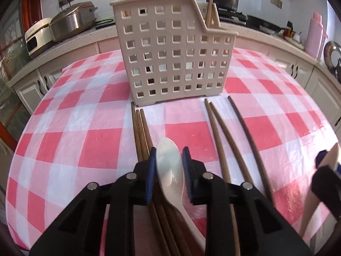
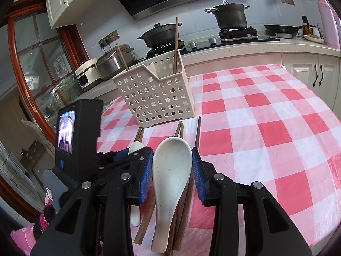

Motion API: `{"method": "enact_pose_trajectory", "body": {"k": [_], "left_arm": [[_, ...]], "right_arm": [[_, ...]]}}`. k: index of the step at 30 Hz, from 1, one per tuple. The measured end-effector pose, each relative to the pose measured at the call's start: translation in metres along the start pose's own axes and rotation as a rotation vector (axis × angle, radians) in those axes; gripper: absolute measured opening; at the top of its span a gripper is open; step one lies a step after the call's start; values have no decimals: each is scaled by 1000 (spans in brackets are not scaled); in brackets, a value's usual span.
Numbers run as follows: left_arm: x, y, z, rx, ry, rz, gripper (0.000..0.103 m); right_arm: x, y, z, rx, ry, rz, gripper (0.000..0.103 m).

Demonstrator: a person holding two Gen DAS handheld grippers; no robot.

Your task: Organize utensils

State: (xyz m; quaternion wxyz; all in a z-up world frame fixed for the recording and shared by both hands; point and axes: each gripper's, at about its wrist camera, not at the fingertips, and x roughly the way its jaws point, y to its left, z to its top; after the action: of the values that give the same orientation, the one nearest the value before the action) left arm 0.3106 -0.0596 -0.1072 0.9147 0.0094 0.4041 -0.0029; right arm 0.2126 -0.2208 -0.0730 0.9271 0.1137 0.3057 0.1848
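Checked tablecloth: each hand-held gripper clamps a spoon.

- Left gripper: black angular plastic arms, round silver screw heads at the joints, blue ribbed pads on the fingers.
- Right gripper: same black frame, silver screws, blue ribbed pads.
- A black camera block with a small lit screen sits atop the left one.

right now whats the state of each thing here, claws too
left claw: shut on small white spoon
right claw: shut on speckled spoon, held above the table
utensil basket: upright, two chopsticks standing in it
loose chopsticks: flat on checked cloth
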Motion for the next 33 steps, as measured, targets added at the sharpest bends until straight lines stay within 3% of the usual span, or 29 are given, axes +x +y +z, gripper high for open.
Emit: {"method": "enact_pose_trajectory", "body": {"k": [1, 3, 9, 11, 13, 15, 21, 23, 25, 26, 33], "left_arm": [[-3, 1, 0, 0, -9, -9, 12], [-8, 5, 0, -11, -29, -27, 9], [-18, 16, 2, -39, -58, -76, 6], [-19, 18, 2, -42, -56, -93, 17], [-19, 16, 4, -28, -66, -84, 36], [-15, 11, 5, 2, -60, -78, 43], [8, 0, 1, 42, -1, -63, 43], [10, -2, 1, 57, 1, -39, 40], [9, -3, 2, 78, -7, -22, 17], [10, -2, 3, 75, 2, -39, 11], [-2, 9, 2, 28, -52, -78, 10]], "right_arm": [[0, 2, -1, -2, 0, 1, 36], [0, 6, -1, -6, 0, 3, 36], [-1, 12, 0, -14, -4, -3, 36], [-1, 13, 0, -12, -5, -2, 36], [-1, 13, 0, -14, -4, 0, 36], [0, 14, -1, -15, -1, 2, 36], [2, 12, -1, -5, 3, 11, 36], [2, 11, -1, -1, 2, 11, 36], [2, 9, -1, 8, 2, 11, 36], [1, 8, -1, 10, 2, 11, 36], [-3, 9, -2, 10, -13, 8, 36]]}}
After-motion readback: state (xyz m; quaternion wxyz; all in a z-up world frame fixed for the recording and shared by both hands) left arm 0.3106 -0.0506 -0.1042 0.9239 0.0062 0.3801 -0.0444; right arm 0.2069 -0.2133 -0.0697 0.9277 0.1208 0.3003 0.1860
